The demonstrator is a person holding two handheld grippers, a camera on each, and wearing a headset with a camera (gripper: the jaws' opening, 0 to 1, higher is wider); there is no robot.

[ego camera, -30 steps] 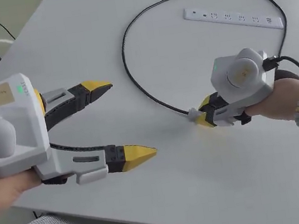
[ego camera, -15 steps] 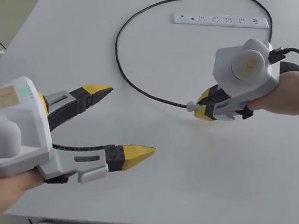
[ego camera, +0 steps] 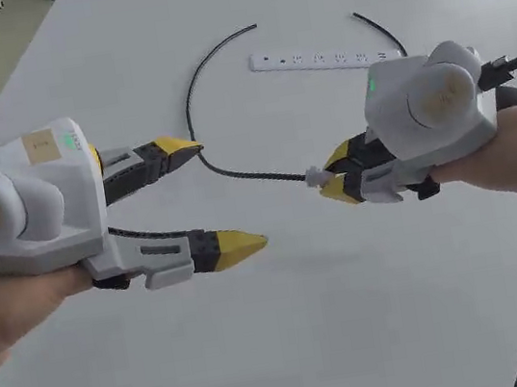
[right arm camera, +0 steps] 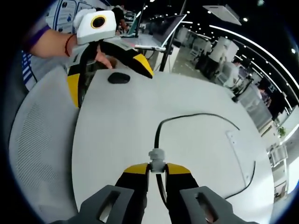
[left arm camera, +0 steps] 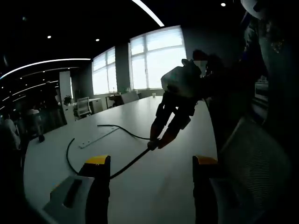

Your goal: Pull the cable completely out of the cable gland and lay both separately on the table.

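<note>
The left gripper (ego camera: 228, 194) had its jaws wide open and held nothing. The black cable (ego camera: 189, 106) ran just past the tip of its top jaw. In the left gripper view the cable crossed in front of the gap between the two jaws, a bit farther out. A moment before, it lay farther from those jaws, so it had come a little closer.

The cable still went into the white gland (ego camera: 315, 177). The gland sat right at the tips of the right gripper (ego camera: 331, 175), sticking out just ahead of them. Those jaws were nearly closed and squeezed the gland from both sides.

A moment before, the gland was low, down by the tabletop (ego camera: 355, 315). Now it looked lifted, with a soft shadow under it, and the cable near it hung up off the tabletop too.

So the cable was not out yet. I think the lift was meant to bring the cable within reach of the open left jaws. They likely had to close on the cable near the gland, and then the two grippers would pull apart.
</note>
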